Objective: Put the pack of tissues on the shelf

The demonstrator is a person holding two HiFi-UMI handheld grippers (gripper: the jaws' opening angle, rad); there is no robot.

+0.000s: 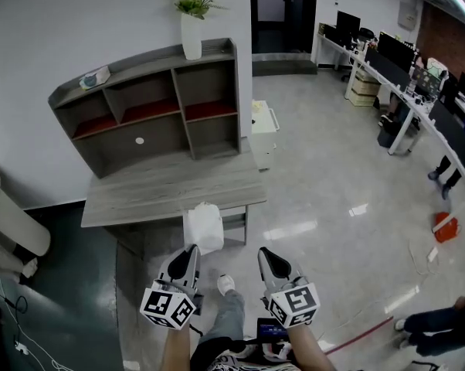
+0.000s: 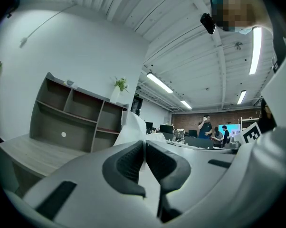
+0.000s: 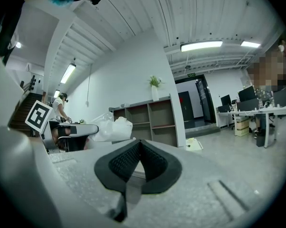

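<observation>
The pack of tissues (image 1: 205,226) is a white plastic-wrapped bundle hanging in front of the desk edge. My left gripper (image 1: 191,250) is shut on its lower edge. In the left gripper view the white wrap (image 2: 130,124) rises from between the closed pads of that gripper (image 2: 144,142). My right gripper (image 1: 266,254) is beside it to the right, shut with nothing in it; its pads meet in the right gripper view (image 3: 139,143), where the pack (image 3: 113,128) shows at the left. The grey shelf (image 1: 151,107) stands on the desk (image 1: 171,188) ahead, its compartments mostly bare.
A white vase with a plant (image 1: 191,33) and a small packet (image 1: 95,77) sit on top of the shelf. A white low cabinet (image 1: 264,130) stands right of the desk. Office desks with monitors (image 1: 402,76) line the far right. A person's legs (image 1: 437,327) are at the lower right.
</observation>
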